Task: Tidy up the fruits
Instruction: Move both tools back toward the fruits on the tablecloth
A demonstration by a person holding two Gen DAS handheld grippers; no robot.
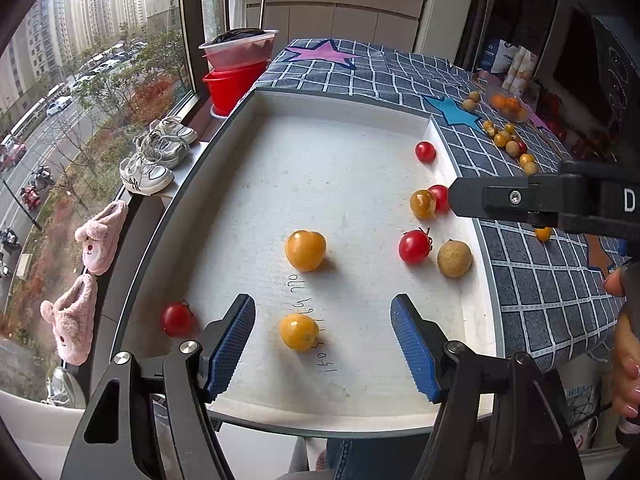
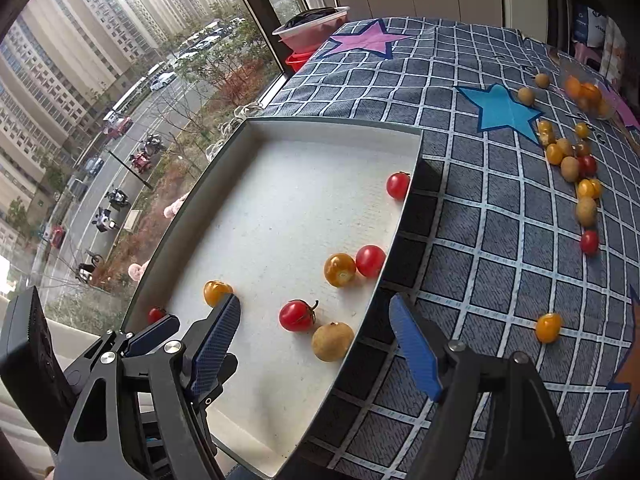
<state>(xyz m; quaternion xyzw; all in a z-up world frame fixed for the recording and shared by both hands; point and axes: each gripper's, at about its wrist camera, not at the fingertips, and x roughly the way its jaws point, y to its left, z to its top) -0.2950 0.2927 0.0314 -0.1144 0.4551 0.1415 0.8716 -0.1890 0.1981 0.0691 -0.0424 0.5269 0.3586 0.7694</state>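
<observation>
A white tray point(image 1: 320, 152) holds several red and yellow cherry tomatoes and one brown longan point(image 1: 454, 258). My left gripper point(image 1: 323, 344) is open and empty, low over the tray's near end, with a yellow tomato point(image 1: 299, 332) between its fingers. My right gripper point(image 2: 316, 344) is open and empty above the tray's right wall point(image 2: 400, 216), near a red tomato point(image 2: 297, 315) and the longan point(image 2: 333, 341). The right gripper also reaches in from the right in the left wrist view point(image 1: 454, 200). More fruits lie loose on the checked cloth point(image 2: 480, 208), among them a lone yellow tomato point(image 2: 548, 327).
A cluster of tomatoes and longans point(image 2: 572, 164) lies at the far right of the cloth by a clear bag of fruit point(image 2: 588, 96). Red and pink tubs point(image 1: 236, 68) stand on the window sill at the left. Shoes point(image 1: 156, 160) and slippers line the sill.
</observation>
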